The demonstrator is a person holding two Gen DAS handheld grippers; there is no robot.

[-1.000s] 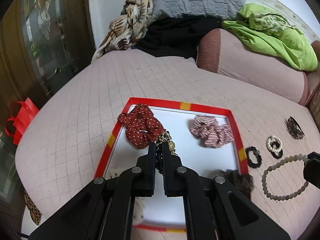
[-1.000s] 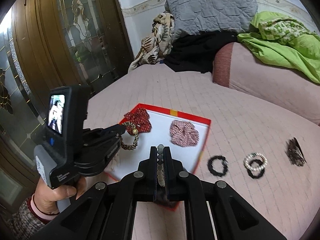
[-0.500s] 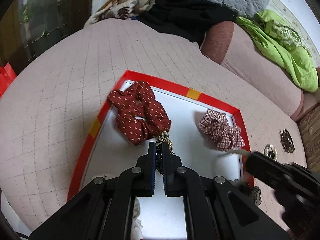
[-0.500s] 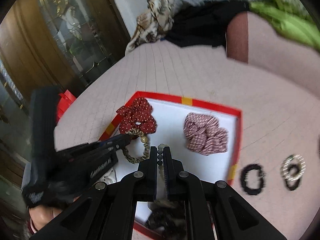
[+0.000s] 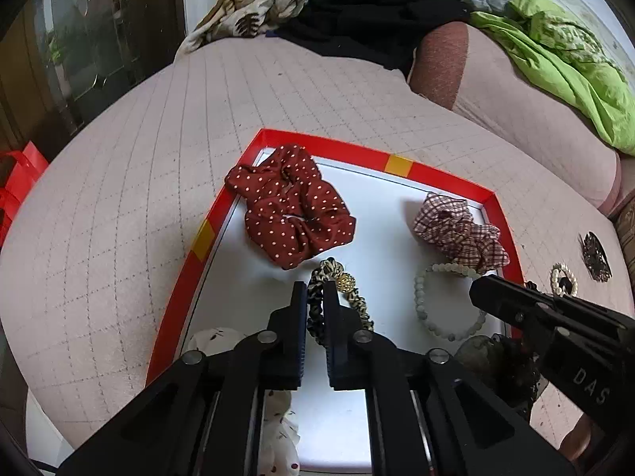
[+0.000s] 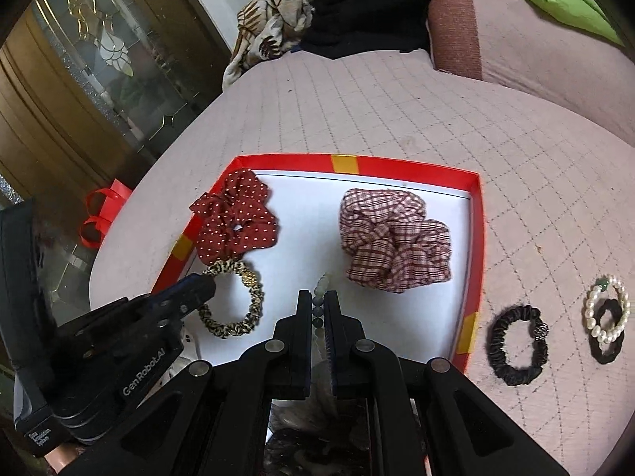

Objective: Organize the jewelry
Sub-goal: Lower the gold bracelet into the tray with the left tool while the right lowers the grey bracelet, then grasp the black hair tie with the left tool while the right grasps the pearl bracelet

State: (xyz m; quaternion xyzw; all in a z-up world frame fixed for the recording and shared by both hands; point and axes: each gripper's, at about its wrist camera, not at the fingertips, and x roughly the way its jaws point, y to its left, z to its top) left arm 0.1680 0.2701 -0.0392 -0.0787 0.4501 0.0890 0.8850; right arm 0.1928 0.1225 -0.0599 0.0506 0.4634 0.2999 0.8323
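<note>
A red-rimmed white tray lies on the pink quilted bed. A red polka-dot scrunchie and a plaid scrunchie sit in it. My left gripper reaches low over the tray floor. A leopard-print hair tie with a gold bead is pinched between its fingers, and the jaws are starting to open. My right gripper is shut on a pale bead bracelet, whose loop rests on the tray floor beside the plaid scrunchie.
On the bed right of the tray lie a black hair tie, a pearl bracelet over another black tie, and a dark clip. A white scrunchie and a dark one sit at the tray's near edge. Pillows and clothes are piled behind.
Both grippers have come down toward the tray. The right one carried the bead bracelet from over the bed into the tray. The leopard tie now lies on the tray floor.
</note>
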